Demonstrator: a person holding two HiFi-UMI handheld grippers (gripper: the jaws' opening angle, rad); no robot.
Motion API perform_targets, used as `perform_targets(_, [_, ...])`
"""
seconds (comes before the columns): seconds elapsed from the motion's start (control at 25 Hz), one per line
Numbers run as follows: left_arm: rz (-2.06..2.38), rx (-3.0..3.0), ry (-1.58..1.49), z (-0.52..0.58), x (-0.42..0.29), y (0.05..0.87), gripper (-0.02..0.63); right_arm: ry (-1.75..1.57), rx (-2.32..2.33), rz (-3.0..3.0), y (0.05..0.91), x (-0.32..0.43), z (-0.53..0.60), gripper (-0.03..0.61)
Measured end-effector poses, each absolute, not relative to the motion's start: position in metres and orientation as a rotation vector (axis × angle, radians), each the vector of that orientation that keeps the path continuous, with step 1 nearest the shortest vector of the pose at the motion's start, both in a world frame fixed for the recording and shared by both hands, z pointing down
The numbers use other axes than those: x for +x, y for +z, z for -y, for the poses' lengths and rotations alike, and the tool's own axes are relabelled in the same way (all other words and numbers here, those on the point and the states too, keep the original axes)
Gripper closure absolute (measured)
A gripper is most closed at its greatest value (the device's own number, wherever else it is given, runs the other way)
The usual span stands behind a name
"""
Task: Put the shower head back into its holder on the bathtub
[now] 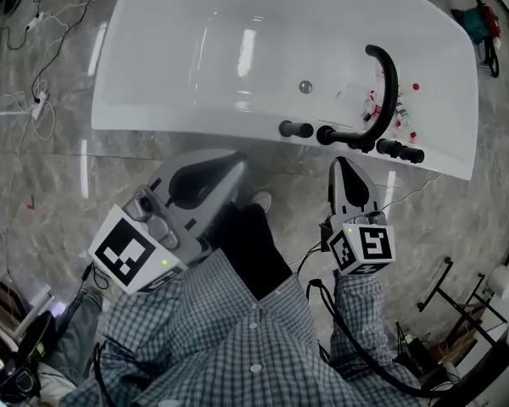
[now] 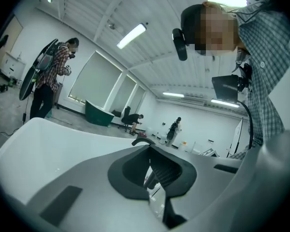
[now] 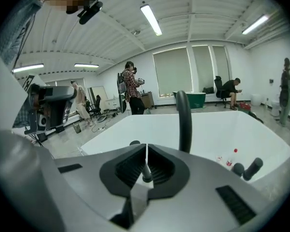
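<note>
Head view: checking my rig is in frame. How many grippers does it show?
2. The left gripper is at lower left; the right gripper is at lower right, its tip near the front rim of the bathtub.

The bathtub (image 1: 237,49) is white, glossy and rounded, standing on a grey marbled floor, its basin dry with a small round drain (image 1: 304,86) left of the spout. A curved black spout (image 1: 388,83) rises from the near rim and arches over the basin. Two short black knobs (image 1: 294,130) sit on the rim left of the spout's foot. What looks like the shower head (image 1: 405,152), a slim black rod, lies along the rim just right of the spout's foot. Whether it rests in a holder cannot be told.
</note>
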State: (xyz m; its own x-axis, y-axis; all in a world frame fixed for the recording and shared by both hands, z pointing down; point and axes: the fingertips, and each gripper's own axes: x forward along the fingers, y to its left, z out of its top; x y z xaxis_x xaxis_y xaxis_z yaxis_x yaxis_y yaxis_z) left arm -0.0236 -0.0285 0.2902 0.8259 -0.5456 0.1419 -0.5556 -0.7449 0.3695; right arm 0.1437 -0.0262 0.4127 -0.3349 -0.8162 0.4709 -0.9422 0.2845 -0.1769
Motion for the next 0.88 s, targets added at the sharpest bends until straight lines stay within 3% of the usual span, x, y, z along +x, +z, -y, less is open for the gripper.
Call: perform_targets(0.88, [0.787,2.846,-0.096,-0.001,-0.012,0.124,0.606,0.355,1.859,2.505,0.177,0.16,0.006,0.554])
